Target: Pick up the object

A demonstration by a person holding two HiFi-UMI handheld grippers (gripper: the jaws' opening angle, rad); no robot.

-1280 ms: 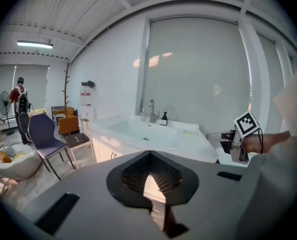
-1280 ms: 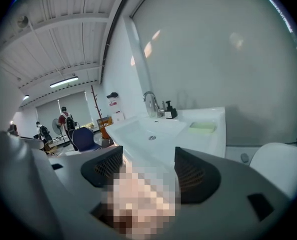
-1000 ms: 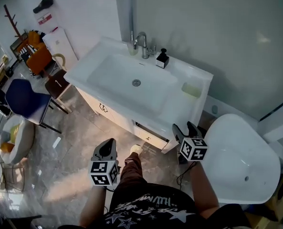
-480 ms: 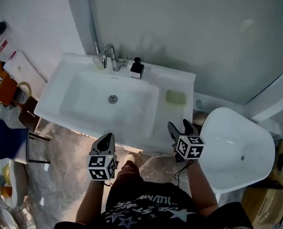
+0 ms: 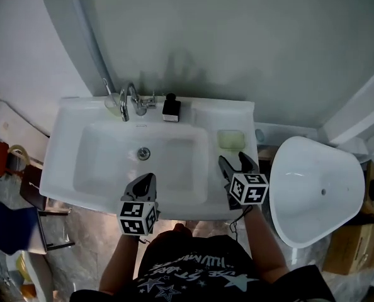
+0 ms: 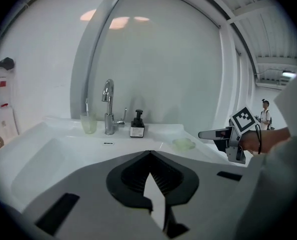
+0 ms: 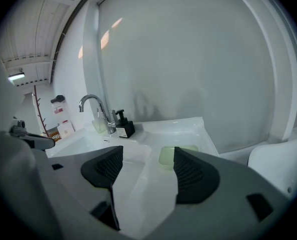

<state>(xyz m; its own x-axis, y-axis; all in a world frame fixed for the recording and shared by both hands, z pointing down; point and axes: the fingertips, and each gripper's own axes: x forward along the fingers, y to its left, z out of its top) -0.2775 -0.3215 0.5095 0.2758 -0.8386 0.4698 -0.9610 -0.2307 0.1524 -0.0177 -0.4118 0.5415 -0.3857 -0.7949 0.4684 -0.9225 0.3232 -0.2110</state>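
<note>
Our right gripper (image 7: 142, 171) hangs spread and empty, aimed at the pale green rounded soap block (image 7: 171, 155) on the white ceramic washbasin (image 7: 188, 128)'s right ledge, which is likely our object. Our left gripper (image 6: 149, 159) is pressed together, empty. So reach, pinch and lift all remain.

White sink (image 5: 64, 168), pale green dish (image 5: 230, 139), black dispenser (image 5: 170, 109)

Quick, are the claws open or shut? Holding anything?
Left claw: shut, holding nothing.
Right claw: open, holding nothing.
</note>
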